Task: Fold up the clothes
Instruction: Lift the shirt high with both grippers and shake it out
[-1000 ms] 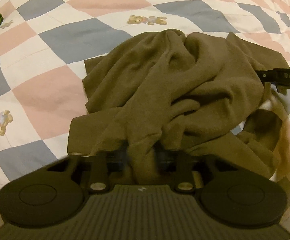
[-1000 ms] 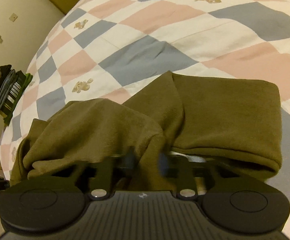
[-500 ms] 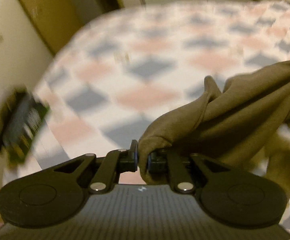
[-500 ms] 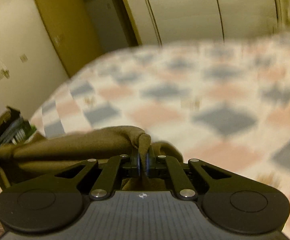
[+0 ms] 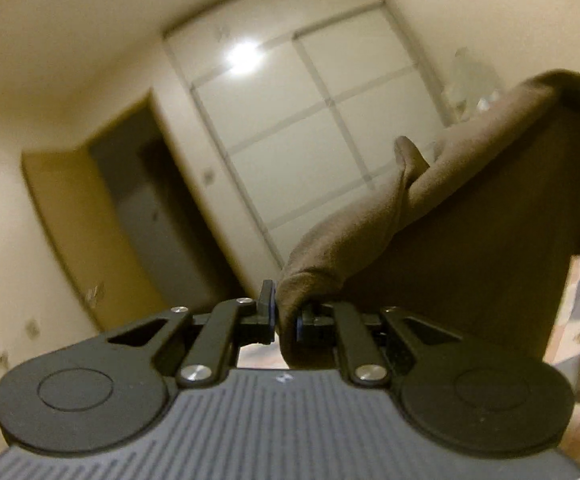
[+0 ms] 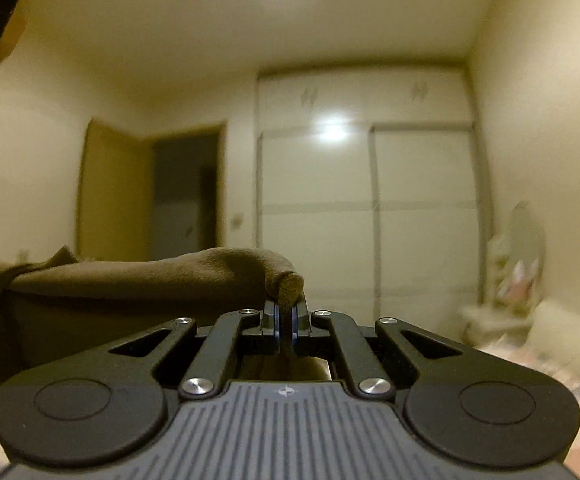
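Two grippers, both clamped on one brown garment. Left wrist view: my left gripper (image 5: 286,322) pinches a garment (image 5: 469,240) corner; cloth spans up-right, wardrobe (image 5: 309,128) behind. Right wrist view: my right gripper (image 6: 286,320) nips another corner (image 6: 290,286); cloth stretches left, doorway (image 6: 186,188) beyond.

Both wrist views look slightly upward along their tools, sharing the far white wardrobe (image 5: 329,136) and doorway (image 6: 188,188).
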